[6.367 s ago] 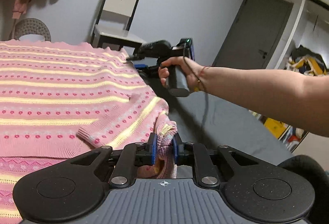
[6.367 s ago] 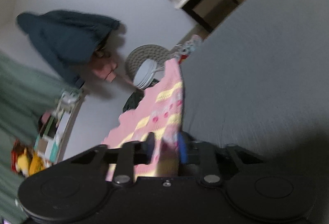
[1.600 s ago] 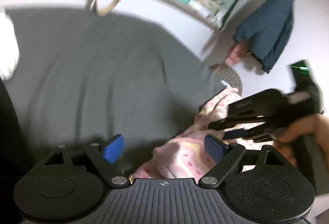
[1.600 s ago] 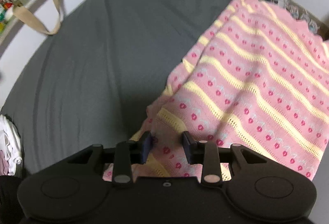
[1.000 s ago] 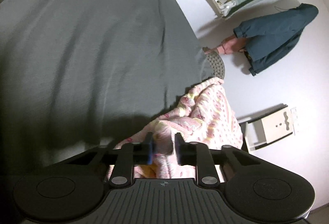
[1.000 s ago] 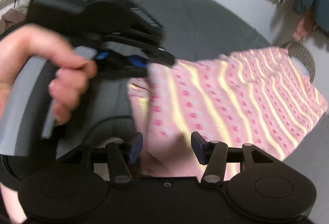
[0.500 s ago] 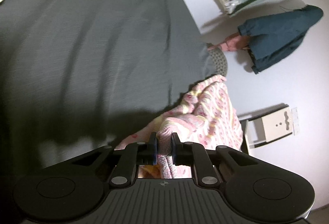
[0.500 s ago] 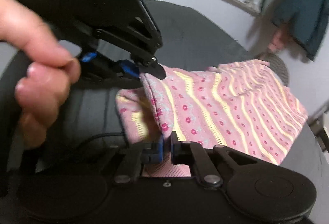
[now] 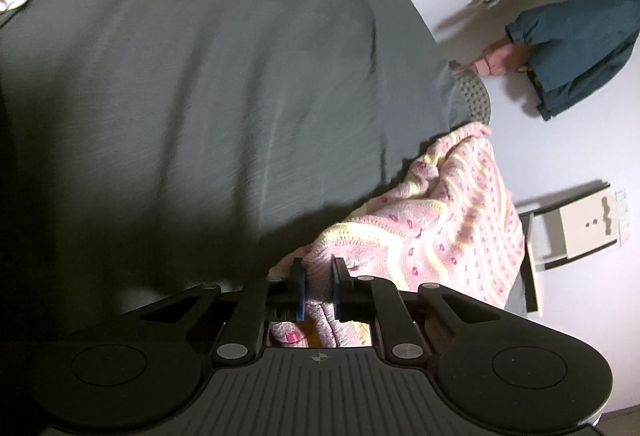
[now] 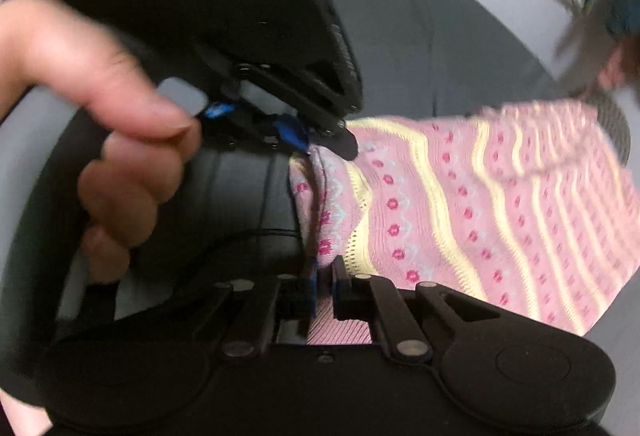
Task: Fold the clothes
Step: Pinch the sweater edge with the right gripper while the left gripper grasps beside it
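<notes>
Pink sweater (image 10: 460, 204), stretching rightward, clamped by both grippers' fingers (image 10: 340, 276).

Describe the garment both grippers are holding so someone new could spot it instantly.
Start at the dark grey bedsheet that fills most of the left wrist view. Near its edge lies a pink knitted sweater with pale yellow stripes and rows of small red dots, with the left gripper and right gripper both shut on it. It is the only patterned pink cloth; the dark teal jacket hangs on the wall.
</notes>
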